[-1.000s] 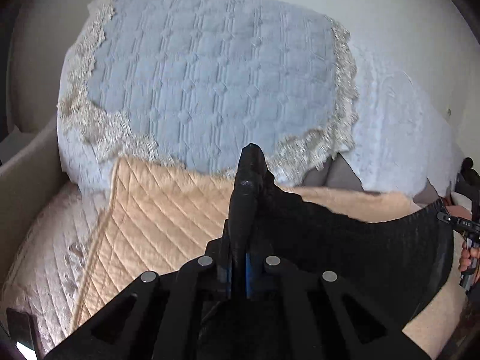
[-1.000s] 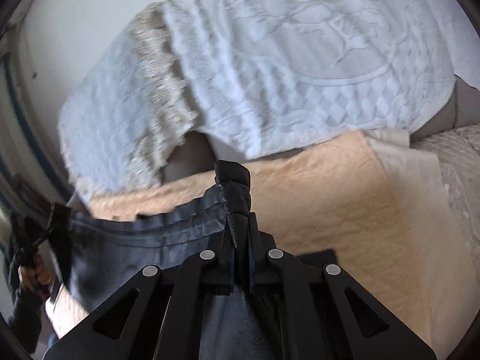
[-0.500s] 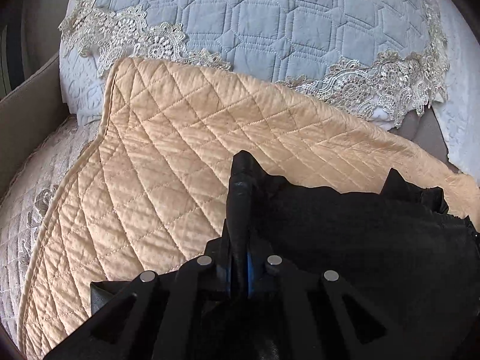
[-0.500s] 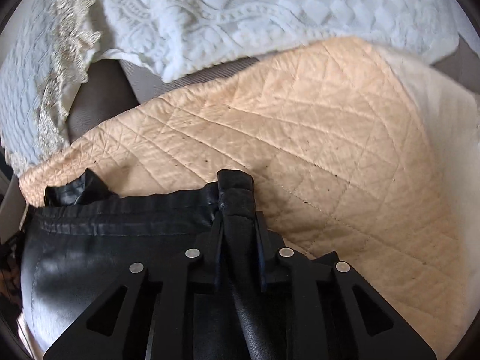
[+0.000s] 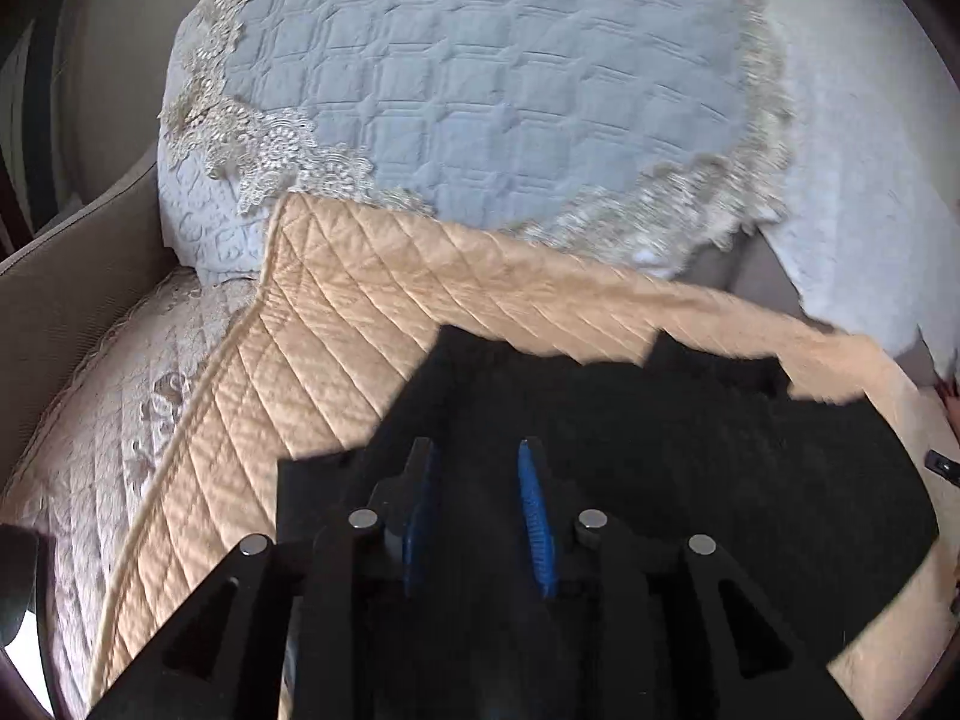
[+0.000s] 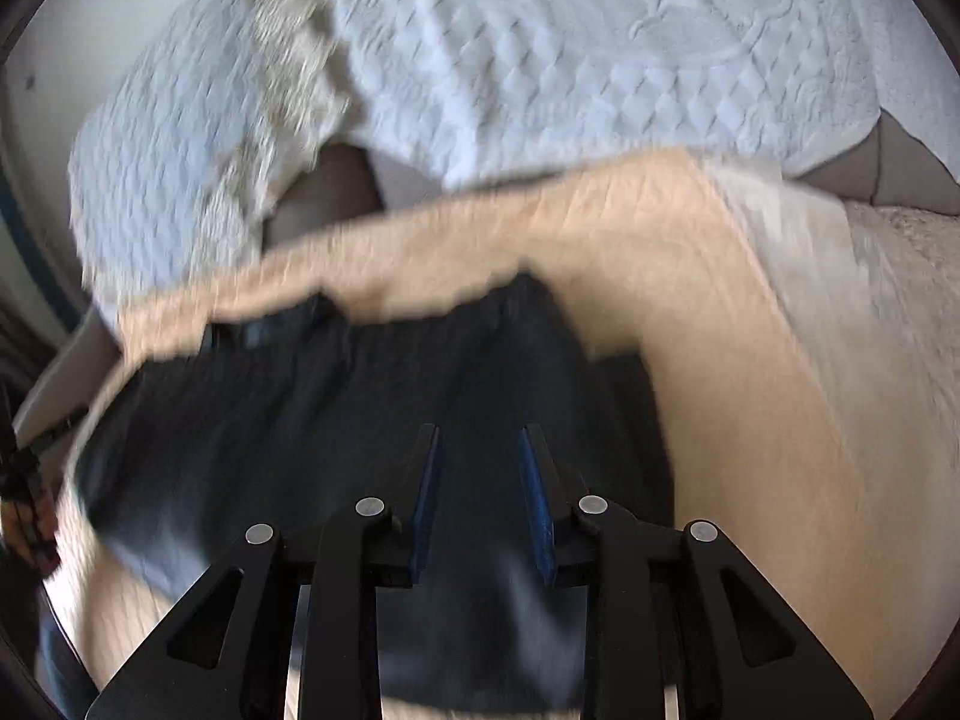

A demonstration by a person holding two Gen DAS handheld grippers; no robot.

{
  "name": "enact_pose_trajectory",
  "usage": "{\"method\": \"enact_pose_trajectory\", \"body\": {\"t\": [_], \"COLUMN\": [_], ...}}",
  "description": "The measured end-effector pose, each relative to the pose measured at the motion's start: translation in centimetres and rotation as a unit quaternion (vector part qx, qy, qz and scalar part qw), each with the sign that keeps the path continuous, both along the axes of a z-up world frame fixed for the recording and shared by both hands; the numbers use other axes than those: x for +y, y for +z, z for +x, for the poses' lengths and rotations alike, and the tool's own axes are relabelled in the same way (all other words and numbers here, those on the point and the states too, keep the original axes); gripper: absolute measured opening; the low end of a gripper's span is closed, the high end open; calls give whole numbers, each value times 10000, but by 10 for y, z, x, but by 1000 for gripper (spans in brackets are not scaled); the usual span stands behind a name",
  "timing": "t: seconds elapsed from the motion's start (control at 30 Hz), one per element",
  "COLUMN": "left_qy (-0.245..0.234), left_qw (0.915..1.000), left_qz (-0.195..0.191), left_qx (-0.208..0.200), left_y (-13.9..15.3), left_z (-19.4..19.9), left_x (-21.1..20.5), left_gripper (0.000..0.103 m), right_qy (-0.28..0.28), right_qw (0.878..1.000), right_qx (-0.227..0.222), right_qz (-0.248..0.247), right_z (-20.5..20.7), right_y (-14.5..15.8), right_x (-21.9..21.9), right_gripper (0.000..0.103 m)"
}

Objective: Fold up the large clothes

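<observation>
A black garment lies spread on a tan quilted cover on the sofa seat. In the left wrist view my left gripper hovers over the garment's near left part, its jaws opening with blue pads apart and no cloth between them. The same garment, dark and slightly shiny, fills the lower middle of the right wrist view, its gathered edge lying toward the sofa back. My right gripper stands over it, jaws opening, nothing pinched. The right wrist view is blurred by motion.
A pale blue quilted throw with a lace border and a white textured throw hang over the sofa back. A beige armrest rises at left. A hand with the other gripper shows at the left edge.
Both grippers were shut on the garment's edge and held it up; they lowered it onto the tan cover, let go and now stand open above it.
</observation>
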State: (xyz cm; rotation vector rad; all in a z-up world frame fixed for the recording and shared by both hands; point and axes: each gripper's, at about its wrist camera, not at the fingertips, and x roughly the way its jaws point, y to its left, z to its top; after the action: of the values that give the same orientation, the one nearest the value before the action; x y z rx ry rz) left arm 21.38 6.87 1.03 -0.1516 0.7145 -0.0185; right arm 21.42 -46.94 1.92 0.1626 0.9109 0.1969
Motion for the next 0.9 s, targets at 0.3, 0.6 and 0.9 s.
{"method": "enact_pose_trajectory", "body": {"t": [0.3, 0.6, 0.9], "left_qy": [210, -1091, -1499], "left_qw": [9977, 9933, 9868], "left_qz": [97, -212, 113], "left_qx": [640, 328, 603], "left_y": [-41, -14, -39], "left_z": [-4, -60, -53], "left_x": [3, -85, -145], "left_gripper": [25, 31, 39], "right_qy": [-499, 706, 811], "right_qw": [9970, 9971, 9949], "right_qx": [574, 162, 541], "right_qz": [-146, 219, 245], "right_z": [3, -61, -50], "right_y": [-30, 10, -21], "right_x": [-21, 84, 108], "right_gripper": [12, 12, 12]}}
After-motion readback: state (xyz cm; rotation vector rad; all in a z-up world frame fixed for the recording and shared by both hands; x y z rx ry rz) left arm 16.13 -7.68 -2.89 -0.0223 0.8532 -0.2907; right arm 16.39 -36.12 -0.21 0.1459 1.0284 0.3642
